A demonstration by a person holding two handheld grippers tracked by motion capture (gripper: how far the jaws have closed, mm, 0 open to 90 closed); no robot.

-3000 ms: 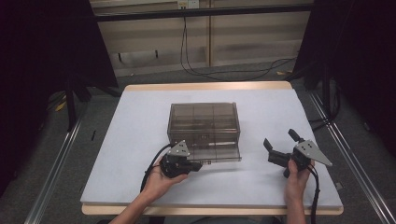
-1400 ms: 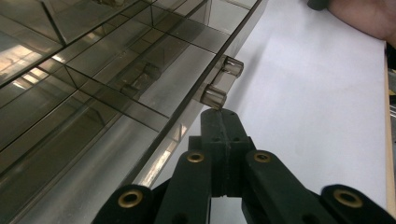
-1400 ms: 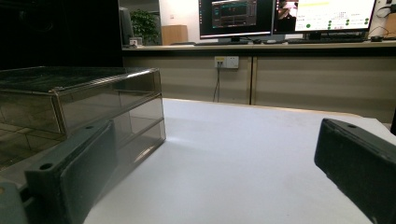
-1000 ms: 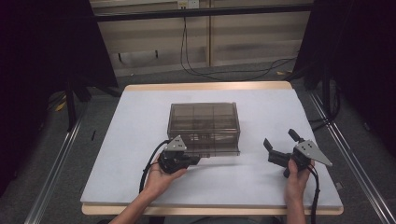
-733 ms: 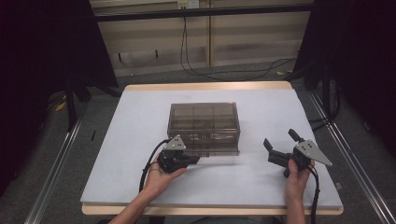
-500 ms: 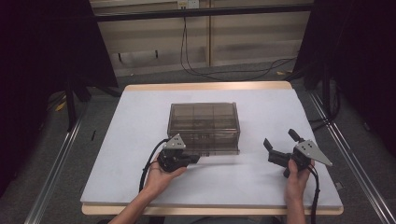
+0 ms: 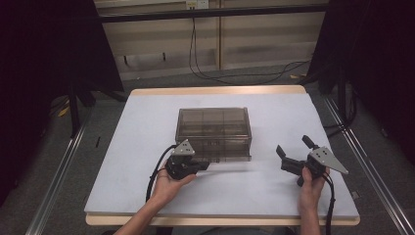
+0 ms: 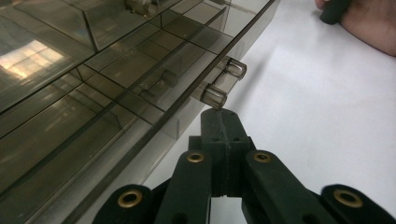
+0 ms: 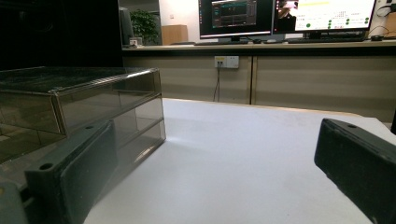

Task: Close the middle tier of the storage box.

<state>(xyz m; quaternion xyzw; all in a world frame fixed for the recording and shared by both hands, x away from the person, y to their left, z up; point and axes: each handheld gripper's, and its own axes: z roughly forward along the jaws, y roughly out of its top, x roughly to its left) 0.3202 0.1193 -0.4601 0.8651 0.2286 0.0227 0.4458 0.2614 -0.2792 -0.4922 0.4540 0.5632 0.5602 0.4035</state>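
Observation:
A smoky see-through drawer box (image 7: 213, 128) stands mid-table on the white top (image 7: 147, 127). My left gripper (image 7: 205, 165) lies at the box's front left, held by a hand. In the left gripper view its jaws (image 8: 219, 116) are shut together, the tip right under the clear drawer handle (image 8: 224, 84), with nothing between them. My right gripper (image 7: 292, 145) rests open on the table to the right of the box, apart from it. In the right gripper view the box (image 9: 93, 102) sits at the left, with my right gripper (image 9: 215, 140) spread wide over bare table.
Bare white surface lies to the right of and behind the box. The table's wooden rim (image 7: 215, 90) runs along the far side. Cables (image 7: 205, 63) trail on the floor beyond. Dark curtains and metal rails (image 7: 58, 171) flank the table. Monitors (image 9: 285, 16) stand far off.
My left gripper has edged forward towards the box front, and the lower drawer front has gone in with it. The right gripper has stayed put.

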